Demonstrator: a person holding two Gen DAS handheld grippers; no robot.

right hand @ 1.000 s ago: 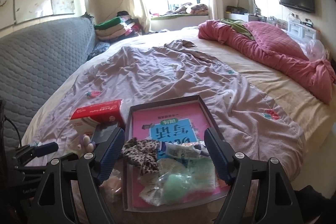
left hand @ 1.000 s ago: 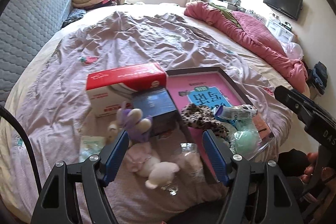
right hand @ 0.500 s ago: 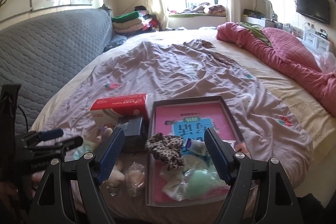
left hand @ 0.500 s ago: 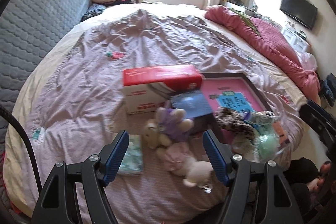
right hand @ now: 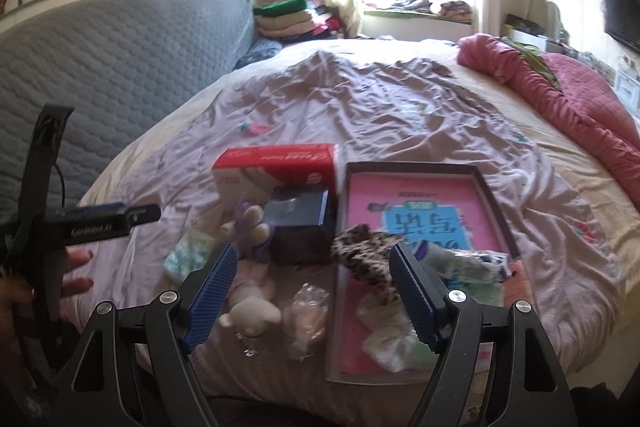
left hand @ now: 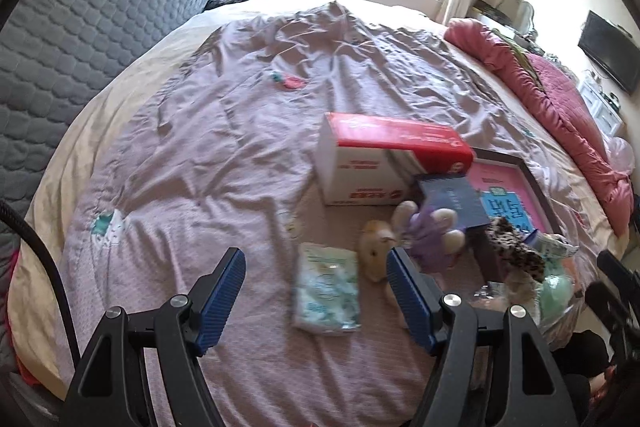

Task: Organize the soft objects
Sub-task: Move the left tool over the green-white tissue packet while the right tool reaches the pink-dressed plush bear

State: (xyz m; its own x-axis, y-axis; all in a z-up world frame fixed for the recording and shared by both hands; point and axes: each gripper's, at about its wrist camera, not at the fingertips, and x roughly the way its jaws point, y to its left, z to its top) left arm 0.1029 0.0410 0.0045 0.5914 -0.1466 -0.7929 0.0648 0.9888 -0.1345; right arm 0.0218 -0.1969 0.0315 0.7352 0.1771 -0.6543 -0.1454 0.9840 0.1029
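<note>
My left gripper (left hand: 314, 293), jaws apart and empty, has swung leftward, so the tissue packet (left hand: 326, 295) now lies between them.

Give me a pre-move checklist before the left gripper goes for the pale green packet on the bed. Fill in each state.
1. Left gripper open: ok, jaws spread wide with nothing between the pads.
2. Pale green packet free to grasp: ok, it lies flat on the lilac bedspread, apart from the cream plush.
3. Packet lined up between the jaws: ok, though nearer the right-hand finger.
4. Right gripper out of the way: ok, open, over the plush toys and tray edge.
5. Tray has room: cannot tell, its near end is crowded, the far end shows only the pink book.
</note>
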